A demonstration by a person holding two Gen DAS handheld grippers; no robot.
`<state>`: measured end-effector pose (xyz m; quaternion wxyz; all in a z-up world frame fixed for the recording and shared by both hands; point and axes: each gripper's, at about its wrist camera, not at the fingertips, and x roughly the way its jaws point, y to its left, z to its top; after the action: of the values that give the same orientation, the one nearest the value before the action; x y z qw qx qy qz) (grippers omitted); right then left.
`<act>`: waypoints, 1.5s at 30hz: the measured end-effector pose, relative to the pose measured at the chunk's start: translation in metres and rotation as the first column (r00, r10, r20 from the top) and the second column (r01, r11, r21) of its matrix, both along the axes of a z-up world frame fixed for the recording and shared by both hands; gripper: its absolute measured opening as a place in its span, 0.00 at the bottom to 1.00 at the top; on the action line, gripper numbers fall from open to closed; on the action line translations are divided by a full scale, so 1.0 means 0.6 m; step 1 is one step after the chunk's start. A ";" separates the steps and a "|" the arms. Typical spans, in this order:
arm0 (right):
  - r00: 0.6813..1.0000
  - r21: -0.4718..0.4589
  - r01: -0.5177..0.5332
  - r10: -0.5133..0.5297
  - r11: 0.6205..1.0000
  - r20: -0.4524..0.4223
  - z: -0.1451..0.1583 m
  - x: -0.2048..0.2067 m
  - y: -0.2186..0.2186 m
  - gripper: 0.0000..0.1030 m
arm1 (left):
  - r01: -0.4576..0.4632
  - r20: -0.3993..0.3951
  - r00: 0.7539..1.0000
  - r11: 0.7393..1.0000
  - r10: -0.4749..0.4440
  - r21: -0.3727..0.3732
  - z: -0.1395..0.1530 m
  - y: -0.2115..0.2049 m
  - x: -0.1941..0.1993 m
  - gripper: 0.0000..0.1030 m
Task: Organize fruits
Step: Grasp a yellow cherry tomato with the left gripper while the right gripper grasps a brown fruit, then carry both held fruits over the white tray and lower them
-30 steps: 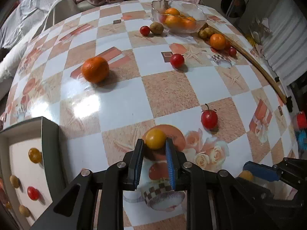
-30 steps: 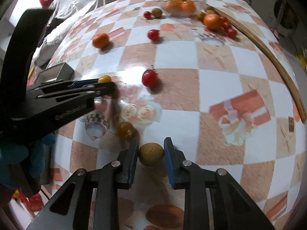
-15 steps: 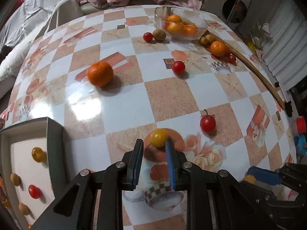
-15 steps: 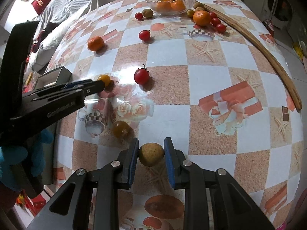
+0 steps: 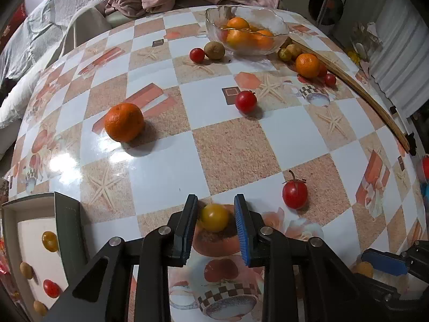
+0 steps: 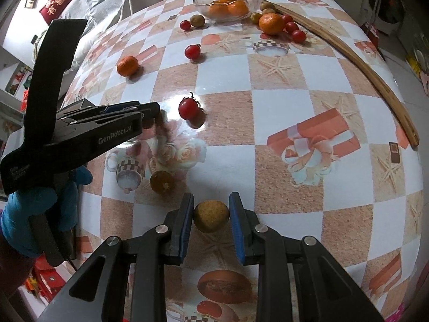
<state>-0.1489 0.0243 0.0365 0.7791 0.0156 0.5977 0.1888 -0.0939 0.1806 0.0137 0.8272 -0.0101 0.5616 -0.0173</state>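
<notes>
My left gripper [image 5: 214,218] is clenched on a small yellow cherry tomato [image 5: 214,217], with both pads against its sides just above the checkered tablecloth [image 5: 166,171]. My right gripper [image 6: 211,216] grasps a round, rough-skinned tan-brown fruit [image 6: 211,216], pads tight on either side of it. In the right wrist view the left gripper reaches in from the left, held by a blue-gloved hand [image 6: 34,212].

Just left of the right gripper's fingers, a dark amber cherry tomato [image 6: 162,182] lies on the cloth. A red tomato with a stem [image 5: 294,194] sits to the right of the left gripper, near it but apart. Further out, an orange mandarin [image 5: 124,122] rests alone on the left side, and another red cherry tomato [image 5: 245,101] lies toward the middle.

At the far edge stands a clear glass bowl [image 5: 278,24] holding about 3 mandarins. Just left of it sit 1 red cherry tomato [image 5: 197,55] and 1 brown kiwi-like fruit [image 5: 214,50], side by side. To the bowl's right are a second loose mandarin [image 5: 307,65], 2 small olive-coloured fruits and a few red cherry tomatoes, beside a long wooden stick [image 5: 362,91] running along the table's right edge.

At the near left, an open box [image 5: 64,228] with a white floor holds 5 small fruits that I can count: yellow, tan and red.
</notes>
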 end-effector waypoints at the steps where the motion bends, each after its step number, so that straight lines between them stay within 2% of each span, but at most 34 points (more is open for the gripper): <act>1: 1.000 0.001 0.002 -0.002 1.000 0.000 0.001 0.000 -0.001 0.29 | -0.001 -0.002 1.000 1.000 0.001 -0.013 0.000 0.003 0.000 0.20; 3: 1.000 0.003 0.003 -0.003 1.000 0.002 0.003 0.001 -0.001 0.29 | -0.012 -0.012 1.000 0.999 0.011 -0.050 0.002 0.011 -0.002 0.20; 9: 1.000 0.005 -0.002 0.002 1.000 0.012 0.013 0.005 0.001 0.29 | -0.036 -0.013 0.999 0.996 0.035 -0.082 0.020 0.025 -0.021 0.20; 19: 0.999 0.002 -0.040 0.040 0.999 0.028 0.032 0.009 0.031 0.29 | -0.064 0.018 0.998 0.992 0.067 -0.113 0.066 0.056 -0.070 0.20; 28: 0.992 0.002 -0.117 0.117 0.993 0.044 0.046 0.004 0.090 0.29 | -0.139 0.035 0.989 0.982 0.144 -0.125 0.098 0.109 -0.134 0.20; 37: 0.968 -0.003 -0.243 0.243 0.970 0.060 0.061 -0.013 0.184 0.29 | -0.262 0.040 0.962 0.957 0.269 -0.126 0.112 0.187 -0.213 0.20; 45: 0.926 0.009 -0.374 0.372 0.928 0.063 0.067 -0.039 0.287 0.29 | -0.398 0.016 0.915 0.911 0.402 -0.110 0.101 0.261 -0.301 0.20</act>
<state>-0.1723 0.1966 0.0770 0.7463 -0.0960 0.5642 0.3399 -0.2744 0.3374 0.0744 0.8221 -0.1678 0.5301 0.1228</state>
